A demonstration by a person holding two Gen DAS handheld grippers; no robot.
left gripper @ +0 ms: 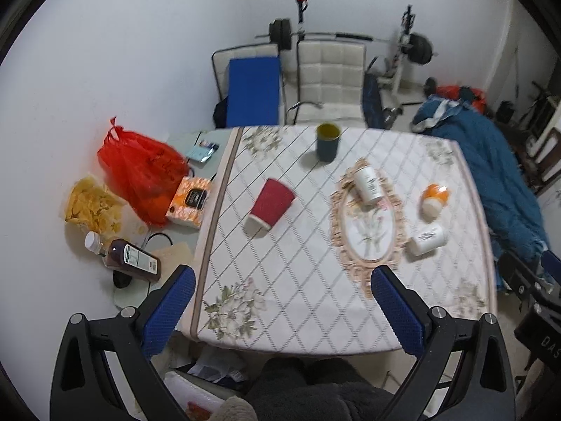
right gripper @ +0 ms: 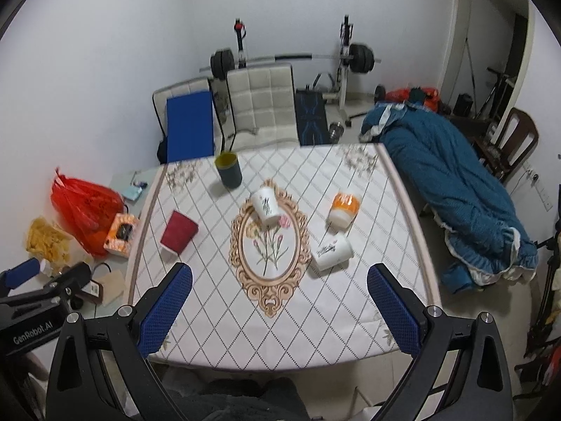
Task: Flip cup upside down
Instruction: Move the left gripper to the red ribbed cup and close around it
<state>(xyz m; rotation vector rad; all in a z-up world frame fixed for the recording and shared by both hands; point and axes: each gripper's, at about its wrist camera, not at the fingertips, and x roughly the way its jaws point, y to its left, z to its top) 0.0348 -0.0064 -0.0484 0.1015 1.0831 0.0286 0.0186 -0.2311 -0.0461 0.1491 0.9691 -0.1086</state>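
Note:
Several cups are on the patterned tablecloth [left gripper: 298, 298]. A dark green cup [left gripper: 328, 142] [right gripper: 229, 169] stands upright at the far edge. A red paper cup [left gripper: 270, 204] [right gripper: 178, 231] lies on its side at the left. A white cup [left gripper: 367, 182] [right gripper: 266, 205] lies by the oval motif. An orange-and-white cup [left gripper: 434, 199] [right gripper: 344, 208] and another white cup [left gripper: 428, 239] [right gripper: 331, 251] lie on the right. My left gripper [left gripper: 282, 310] is open and empty above the near edge. My right gripper [right gripper: 280, 307] is open and empty above the near edge.
Left of the table lie a red plastic bag [left gripper: 143, 172], a tissue box [left gripper: 191, 201], a bag of chips [left gripper: 93, 207] and a dark bottle [left gripper: 126, 258]. Two white chairs [left gripper: 326, 80] stand behind. A blue blanket [right gripper: 452, 189] lies to the right. The left gripper's body [right gripper: 42, 301] shows at lower left.

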